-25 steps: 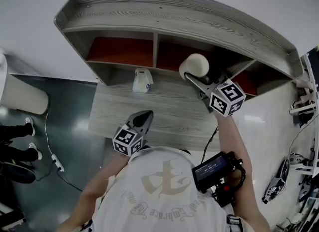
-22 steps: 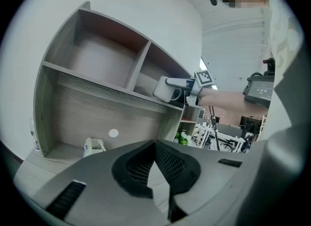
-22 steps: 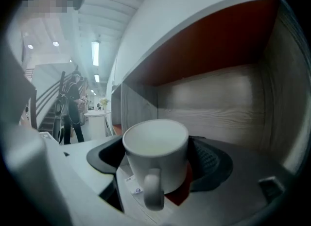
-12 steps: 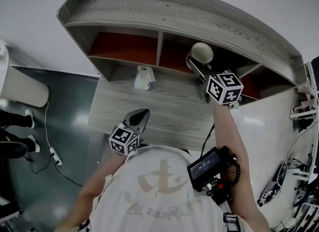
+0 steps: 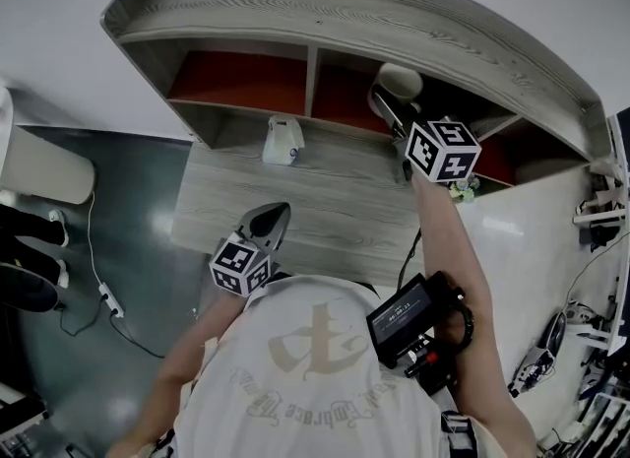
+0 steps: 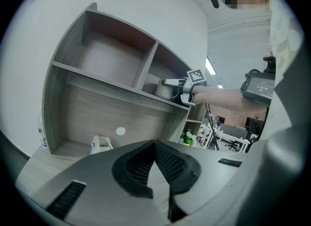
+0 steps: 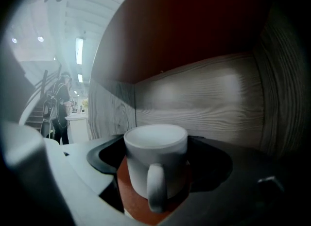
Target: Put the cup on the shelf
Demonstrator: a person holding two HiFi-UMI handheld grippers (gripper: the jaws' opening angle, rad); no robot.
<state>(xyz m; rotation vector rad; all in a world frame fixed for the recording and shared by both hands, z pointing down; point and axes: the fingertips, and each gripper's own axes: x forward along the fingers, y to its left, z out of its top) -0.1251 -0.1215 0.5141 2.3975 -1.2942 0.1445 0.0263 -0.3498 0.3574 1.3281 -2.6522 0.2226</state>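
A white cup (image 7: 155, 157) with its handle facing the camera stands upright between the jaws of my right gripper (image 7: 156, 167), which is shut on it. In the head view the cup (image 5: 404, 79) and the right gripper (image 5: 394, 101) are inside the middle compartment of the grey wooden shelf (image 5: 345, 23), over its red floor. Whether the cup rests on that floor I cannot tell. The left gripper view shows the cup (image 6: 165, 90) in that compartment too. My left gripper (image 5: 274, 214) hovers low over the desk's near edge, shut and empty (image 6: 155, 145).
A small white object (image 5: 282, 141) stands on the desk (image 5: 335, 200) below the shelf's divider. A little green plant (image 5: 463, 188) sits at the desk's right end. The left compartment (image 5: 236, 82) holds nothing. The person's right forearm carries a strapped device (image 5: 413, 313).
The right gripper has carried the cup up and deeper into the middle shelf compartment. The left gripper has drifted slightly left and stays shut.
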